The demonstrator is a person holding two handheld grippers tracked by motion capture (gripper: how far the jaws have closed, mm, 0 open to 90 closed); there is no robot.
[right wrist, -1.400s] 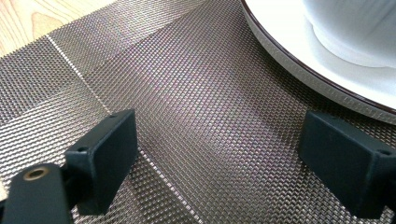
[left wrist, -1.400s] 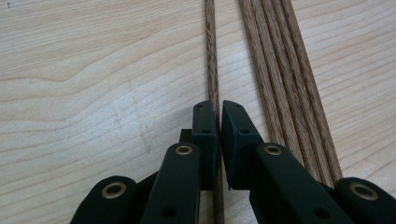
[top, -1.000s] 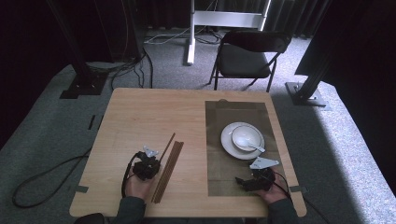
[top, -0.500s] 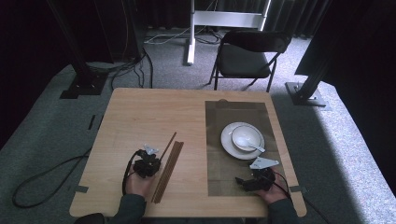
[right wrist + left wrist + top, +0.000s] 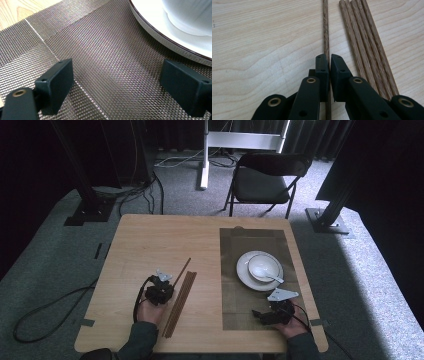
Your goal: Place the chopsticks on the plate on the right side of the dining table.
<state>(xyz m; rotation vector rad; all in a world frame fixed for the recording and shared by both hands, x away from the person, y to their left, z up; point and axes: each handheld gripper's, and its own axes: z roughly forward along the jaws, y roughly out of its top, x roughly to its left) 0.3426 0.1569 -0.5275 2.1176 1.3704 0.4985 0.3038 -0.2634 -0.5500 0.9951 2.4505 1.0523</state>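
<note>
Chopstick (image 5: 326,27): a single brown wooden stick lying on the wooden table (image 5: 145,240), left half, set slightly apart from the bundle of other sticks; it runs from near to far, its far tip leaning right in the high view.
Left gripper (image 5: 329,62): held low over the table at the near left, pointing away from the person along the stick; the hand (image 5: 148,311) and sleeve come in from the near edge.
Left jaws: clamped on the chopstick, which passes through the narrow slit between them and runs on beyond the tips.
Bundle of chopsticks (image 5: 362,37): four sticks side by side, flat on the table just right of the held one, not touching the jaws.
Right gripper (image 5: 117,82): resting low at the near right, over the near end of the woven placemat (image 5: 100,50), pointing left across the mat in the high view.
Right jaws: wide apart, nothing between them but mat.
Plate (image 5: 155,22): white with a dark rim, on the placemat, just beyond the right gripper.
Bowl (image 5: 262,266): white, standing on the plate.
Spoon (image 5: 267,275): white, lying in the bowl, handle pointing toward the near right over the rim.
Chair (image 5: 265,177): dark folding chair beyond the far edge of the table.
</note>
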